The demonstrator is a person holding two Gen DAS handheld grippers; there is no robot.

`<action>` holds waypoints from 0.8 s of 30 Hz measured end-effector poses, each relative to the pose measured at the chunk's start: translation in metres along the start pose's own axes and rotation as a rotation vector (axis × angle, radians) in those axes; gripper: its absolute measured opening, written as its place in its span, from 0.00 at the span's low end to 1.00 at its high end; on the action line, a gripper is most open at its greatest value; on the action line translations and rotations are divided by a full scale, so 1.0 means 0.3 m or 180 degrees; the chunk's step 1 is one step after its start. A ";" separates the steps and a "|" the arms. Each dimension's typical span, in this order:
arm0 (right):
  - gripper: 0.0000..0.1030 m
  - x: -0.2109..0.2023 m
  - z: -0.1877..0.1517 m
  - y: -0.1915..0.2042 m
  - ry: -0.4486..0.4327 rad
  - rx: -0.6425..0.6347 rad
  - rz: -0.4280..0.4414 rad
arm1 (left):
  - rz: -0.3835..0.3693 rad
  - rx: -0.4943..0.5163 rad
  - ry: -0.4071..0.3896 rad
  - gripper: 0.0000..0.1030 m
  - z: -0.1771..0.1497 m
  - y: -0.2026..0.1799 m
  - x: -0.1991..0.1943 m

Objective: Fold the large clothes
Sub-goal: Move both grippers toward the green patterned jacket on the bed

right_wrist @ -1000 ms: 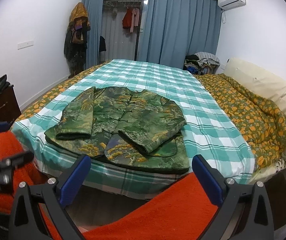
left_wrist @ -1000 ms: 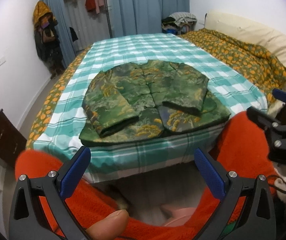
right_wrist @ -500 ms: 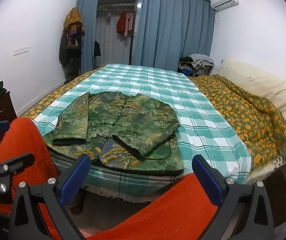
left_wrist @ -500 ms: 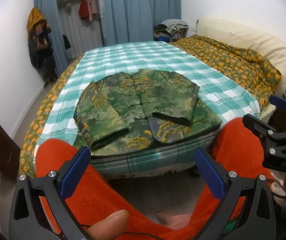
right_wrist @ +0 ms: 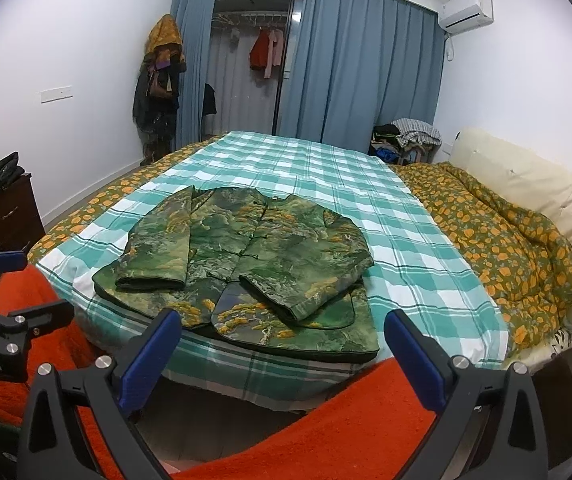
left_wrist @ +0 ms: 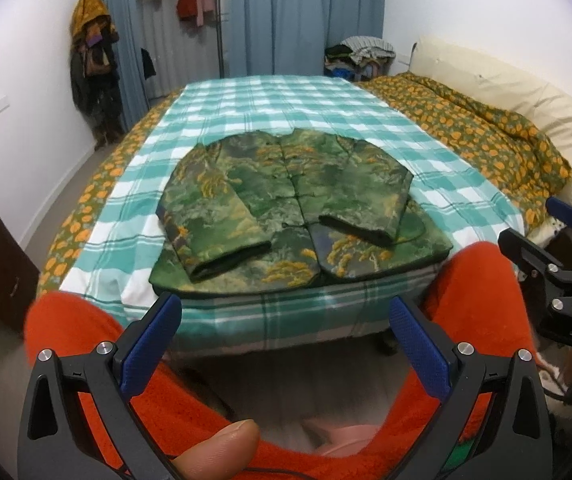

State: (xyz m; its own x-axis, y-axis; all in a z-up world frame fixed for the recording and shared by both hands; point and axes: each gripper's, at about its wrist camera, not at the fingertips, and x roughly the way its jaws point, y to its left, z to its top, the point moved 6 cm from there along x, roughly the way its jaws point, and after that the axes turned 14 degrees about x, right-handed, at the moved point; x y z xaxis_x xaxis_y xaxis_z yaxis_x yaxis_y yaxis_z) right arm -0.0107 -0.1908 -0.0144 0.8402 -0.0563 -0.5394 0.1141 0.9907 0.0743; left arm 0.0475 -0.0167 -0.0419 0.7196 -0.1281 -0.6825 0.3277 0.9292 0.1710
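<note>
A green and gold patterned jacket point(left_wrist: 290, 208) lies flat near the front edge of the bed, both sleeves folded in over its front; it also shows in the right wrist view point(right_wrist: 245, 264). My left gripper point(left_wrist: 286, 316) is open and empty, held back from the bed above red-clad legs. My right gripper point(right_wrist: 281, 330) is open and empty, also short of the bed edge. Each gripper shows at the side of the other's view: the right one point(left_wrist: 566, 256), the left one point(right_wrist: 5, 300).
The bed has a teal checked sheet point(left_wrist: 286, 112) and an orange-flowered quilt point(right_wrist: 506, 240) bunched on the right by a cream headboard point(right_wrist: 526, 184). A dark cabinet point(right_wrist: 1, 216) stands on the left. Blue curtains and hanging clothes are at the back.
Both grippers have drawn back and tilted up a little, so the bed looks farther away. The jacket has not moved. Both stay open.
</note>
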 end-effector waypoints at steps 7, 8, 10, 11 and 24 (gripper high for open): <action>1.00 -0.007 -0.002 -0.031 0.0000 0.0027 -0.0052 | 0.0097 0.0079 -0.0210 1.00 0.031 -0.039 -0.060; 1.00 -0.007 -0.002 -0.035 0.0005 0.0029 -0.0051 | 0.0099 0.0105 -0.0217 1.00 0.032 -0.046 -0.056; 1.00 -0.007 -0.002 -0.049 -0.0002 0.0048 -0.0066 | 0.0099 0.0123 -0.0155 1.00 0.031 -0.048 -0.031; 1.00 -0.006 0.001 -0.055 -0.0006 0.0080 -0.0075 | 0.0107 0.0113 -0.0110 1.00 0.030 -0.041 -0.016; 1.00 0.030 0.008 -0.072 0.0073 0.0103 -0.0213 | 0.0161 -0.0164 0.0196 1.00 0.000 0.035 0.079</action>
State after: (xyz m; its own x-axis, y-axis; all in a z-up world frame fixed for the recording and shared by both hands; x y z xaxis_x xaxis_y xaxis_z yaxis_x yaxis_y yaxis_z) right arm -0.0044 -0.2129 -0.0189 0.8178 -0.1190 -0.5630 0.1870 0.9803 0.0643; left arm 0.0679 -0.0100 -0.0562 0.6949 -0.0604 -0.7165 0.2587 0.9508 0.1707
